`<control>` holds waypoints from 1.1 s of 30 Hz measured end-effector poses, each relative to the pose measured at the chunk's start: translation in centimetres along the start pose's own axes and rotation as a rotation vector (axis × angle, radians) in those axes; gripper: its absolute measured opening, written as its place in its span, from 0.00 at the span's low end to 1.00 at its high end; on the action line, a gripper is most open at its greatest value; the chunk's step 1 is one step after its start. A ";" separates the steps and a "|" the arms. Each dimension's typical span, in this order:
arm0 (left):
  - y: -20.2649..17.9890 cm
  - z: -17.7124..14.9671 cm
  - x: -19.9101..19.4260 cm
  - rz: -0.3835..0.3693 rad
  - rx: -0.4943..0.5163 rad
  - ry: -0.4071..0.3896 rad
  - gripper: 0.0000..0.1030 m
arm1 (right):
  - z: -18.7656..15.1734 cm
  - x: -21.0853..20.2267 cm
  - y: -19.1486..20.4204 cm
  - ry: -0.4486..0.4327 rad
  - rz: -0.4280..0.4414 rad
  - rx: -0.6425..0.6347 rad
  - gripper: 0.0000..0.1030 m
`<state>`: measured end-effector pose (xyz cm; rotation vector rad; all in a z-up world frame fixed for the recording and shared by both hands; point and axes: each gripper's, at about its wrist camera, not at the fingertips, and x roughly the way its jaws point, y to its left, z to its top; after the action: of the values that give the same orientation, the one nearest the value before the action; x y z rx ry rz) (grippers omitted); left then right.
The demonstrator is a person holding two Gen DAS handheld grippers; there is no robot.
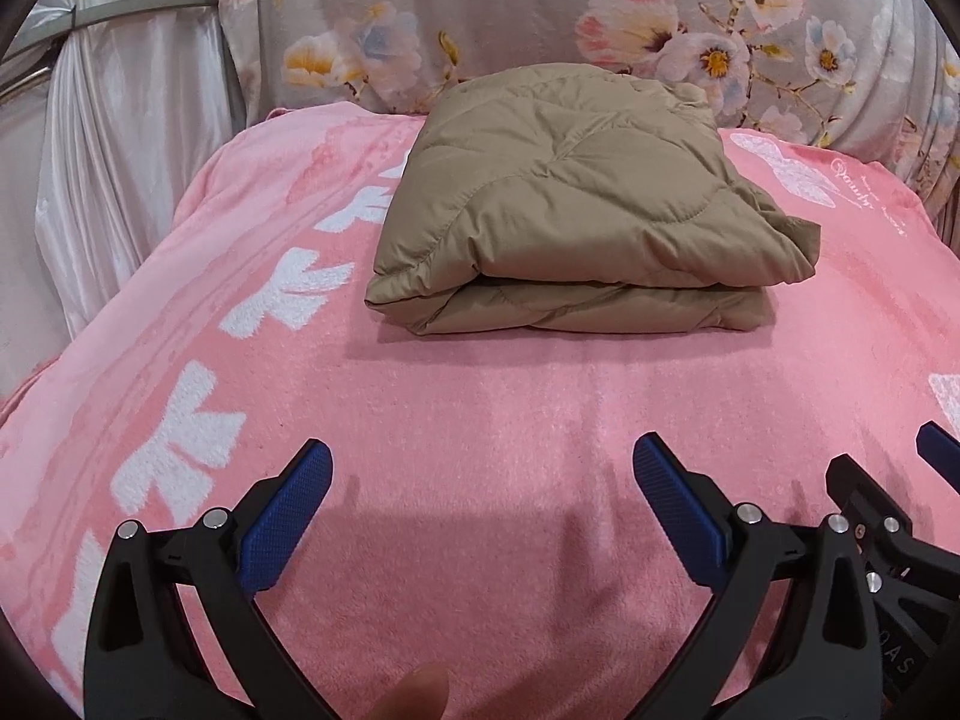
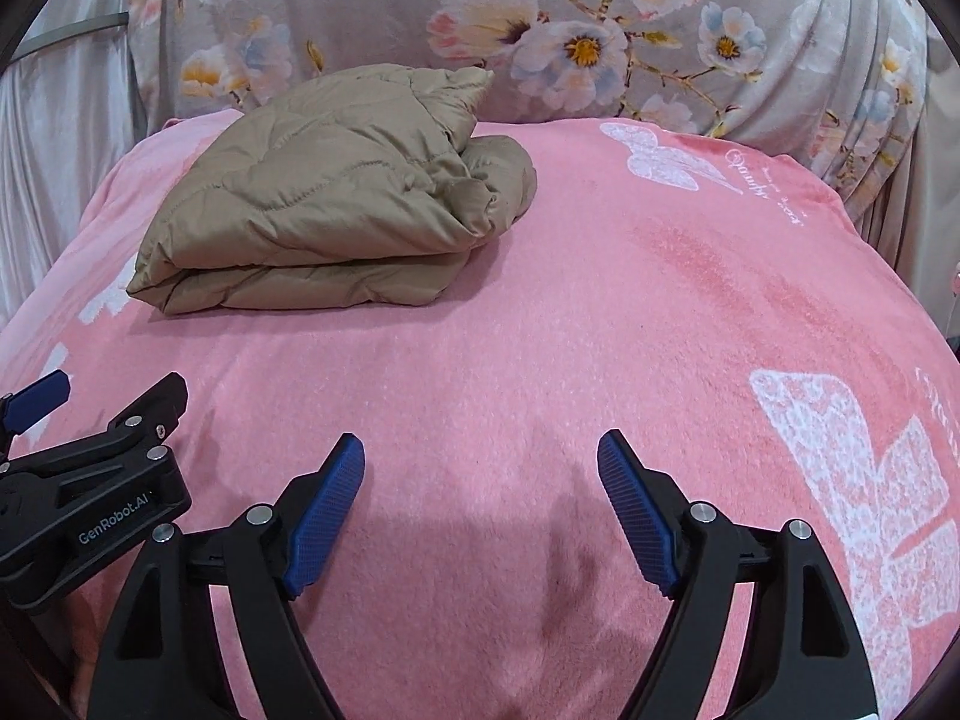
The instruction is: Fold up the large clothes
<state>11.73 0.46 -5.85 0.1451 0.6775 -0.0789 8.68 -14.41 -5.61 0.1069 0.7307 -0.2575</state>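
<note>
The folded tan quilted jacket (image 1: 576, 204) hides its own inner layers and underside. In the left view, the right tongs (image 1: 936, 456) are cut off by the frame edge. White script on the pink fleece blanket (image 2: 762, 186) is illegibly small.

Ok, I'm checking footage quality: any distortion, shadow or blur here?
Left wrist view: fisheye bends the pink blanket into a dome, dark corners; soft shadow beneath the left gripper. Right wrist view: same curvature; tan quilted jacket sharp, right gripper casting a faint shadow.
</note>
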 end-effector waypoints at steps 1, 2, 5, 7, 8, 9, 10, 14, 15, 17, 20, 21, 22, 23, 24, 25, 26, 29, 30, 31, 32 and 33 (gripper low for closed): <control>0.0 0.0 0.0 0.000 0.001 0.000 0.95 | 0.0 0.0 -0.1 0.000 0.003 0.003 0.75; 0.0 0.0 0.0 0.002 0.001 -0.002 0.95 | 0.0 0.0 -0.1 -0.003 0.005 0.004 0.75; 0.0 0.0 -0.1 0.004 -0.004 -0.007 0.95 | 0.0 -0.2 -0.2 -0.009 0.008 0.003 0.75; 0.0 0.0 -0.2 0.004 -0.006 -0.010 0.95 | 0.0 -0.1 -0.1 -0.008 0.008 -0.002 0.75; 0.0 0.0 -0.2 0.004 -0.006 -0.011 0.95 | 0.0 -0.2 0.0 -0.010 0.007 -0.006 0.75; 0.0 0.0 -0.2 0.004 -0.005 -0.013 0.95 | -0.1 -0.2 0.0 -0.013 0.005 -0.009 0.75; 0.0 0.0 -0.2 0.005 -0.003 -0.015 0.95 | -0.1 -0.3 0.1 -0.016 0.005 -0.012 0.75; -0.2 0.0 -0.4 0.008 0.006 -0.026 0.95 | -0.1 -0.6 0.5 -0.027 0.000 -0.030 0.75; -0.3 -0.1 -0.4 0.010 0.008 -0.027 0.95 | -0.1 -0.6 0.5 -0.028 0.000 -0.033 0.75; -0.4 -0.1 -0.5 0.010 0.011 -0.030 0.95 | -0.2 -0.6 0.6 -0.030 0.000 -0.038 0.75; -0.5 -0.1 -0.6 0.008 0.016 -0.036 0.95 | -0.2 -0.6 0.6 -0.030 0.000 -0.039 0.75; -0.5 -0.1 -0.6 0.009 0.017 -0.039 0.95 | -0.2 -0.7 0.6 -0.031 0.000 -0.038 0.75; -0.5 -0.2 -0.6 0.010 0.017 -0.040 0.95 | -0.2 -0.6 0.6 -0.031 0.001 -0.039 0.75; -0.5 -0.1 -0.7 0.011 0.018 -0.041 0.95 | -0.1 -0.6 0.6 -0.031 0.001 -0.038 0.75; -0.5 -0.1 -0.7 0.011 0.018 -0.042 0.95 | -0.2 -0.6 0.6 -0.032 0.000 -0.038 0.75; -0.5 -0.1 -0.7 0.012 0.018 -0.042 0.95 | -0.1 -0.6 0.5 -0.031 0.001 -0.040 0.75; -0.5 -0.1 -0.7 0.011 0.018 -0.042 0.95 | -0.1 -0.6 0.5 -0.031 0.001 -0.039 0.75; -0.6 -0.1 -0.8 0.014 0.019 -0.045 0.95 | -0.1 -0.6 0.5 -0.033 0.001 -0.039 0.75; -0.6 -0.1 -0.8 0.013 0.019 -0.046 0.95 | -0.2 -0.6 0.5 -0.034 0.002 -0.038 0.75; -0.6 -0.1 -0.8 0.014 0.019 -0.047 0.95 | -0.2 -0.7 0.5 -0.034 0.000 -0.038 0.75; -0.6 -0.1 -0.8 0.014 0.020 -0.048 0.95 | -0.2 -0.7 0.6 -0.035 -0.001 -0.037 0.75; -0.6 -0.1 -0.8 0.015 0.021 -0.050 0.95 | -0.2 -0.7 0.6 -0.035 -0.001 -0.037 0.75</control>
<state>10.94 -0.11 -5.48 0.1678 0.6261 -0.0744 8.22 -13.71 -5.24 0.0662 0.7004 -0.2463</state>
